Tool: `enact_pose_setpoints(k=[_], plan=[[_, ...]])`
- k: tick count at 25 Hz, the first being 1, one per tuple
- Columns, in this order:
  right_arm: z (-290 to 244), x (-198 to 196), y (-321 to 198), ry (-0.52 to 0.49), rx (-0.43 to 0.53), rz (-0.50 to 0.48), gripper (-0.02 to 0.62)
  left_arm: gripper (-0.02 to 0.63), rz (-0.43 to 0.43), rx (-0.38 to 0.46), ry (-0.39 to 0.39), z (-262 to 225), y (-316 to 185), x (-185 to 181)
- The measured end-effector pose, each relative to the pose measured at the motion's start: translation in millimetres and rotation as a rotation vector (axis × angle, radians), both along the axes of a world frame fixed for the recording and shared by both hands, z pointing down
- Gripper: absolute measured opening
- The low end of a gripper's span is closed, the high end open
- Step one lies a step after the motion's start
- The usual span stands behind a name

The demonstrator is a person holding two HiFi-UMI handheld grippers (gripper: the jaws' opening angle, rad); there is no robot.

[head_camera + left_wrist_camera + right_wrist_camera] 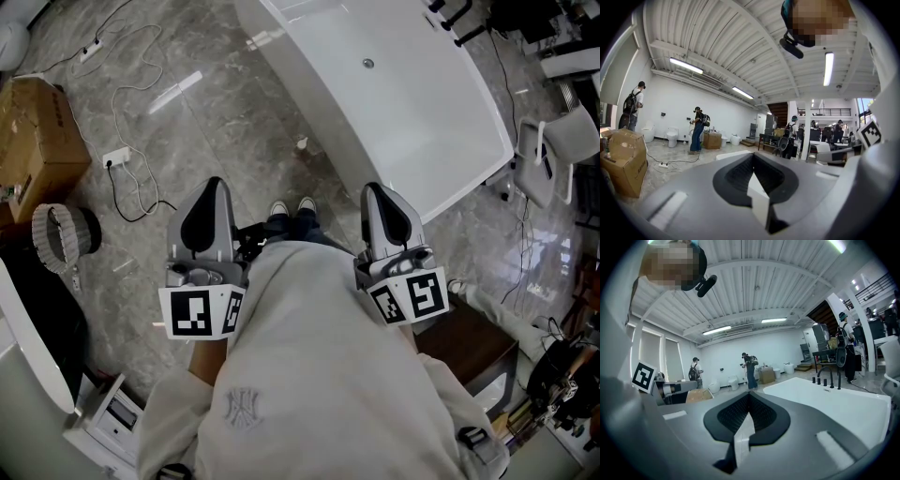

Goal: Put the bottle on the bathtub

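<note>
Looking steeply down, the head view alone shows the bottle (302,143). It is a small pale thing with a darker top, upright on the floor just beside the near wall of the white bathtub (412,122), and too small to tell more. Neither gripper view catches it. The head view also shows the left gripper (214,184) and right gripper (374,188) held side by side before the person's pale sweatshirt (309,356), well apart from the bottle, with sneakers (292,207) between them.

Each gripper view shows its own claw pinched together at the tips, with nothing held between the pads. The right gripper view adds black taps (829,376) on the tub's far rim. The left gripper view adds white toilets (671,137) along a white wall and people with backpacks (698,128) standing by them.

The floor (225,103) is grey veined stone, strewn with a white cable (131,103) and a power strip (116,157). A cardboard box (36,141) sits at the left. Overhead runs a ribbed white ceiling with tube lights (686,65).
</note>
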State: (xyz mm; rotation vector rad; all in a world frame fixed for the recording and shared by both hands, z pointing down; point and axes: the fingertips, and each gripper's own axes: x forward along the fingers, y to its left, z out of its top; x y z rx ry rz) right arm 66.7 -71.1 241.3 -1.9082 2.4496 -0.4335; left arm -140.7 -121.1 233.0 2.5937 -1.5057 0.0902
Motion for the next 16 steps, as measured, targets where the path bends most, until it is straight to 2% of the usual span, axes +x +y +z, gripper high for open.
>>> enact_pose_setpoints(k=[16], plan=[[-2.4, 3.8, 0.1, 0.004, -0.004, 0.007, -0.002, 0.049, -0.012, -0.006, 0.002, -1.6, -0.4, -1.5]])
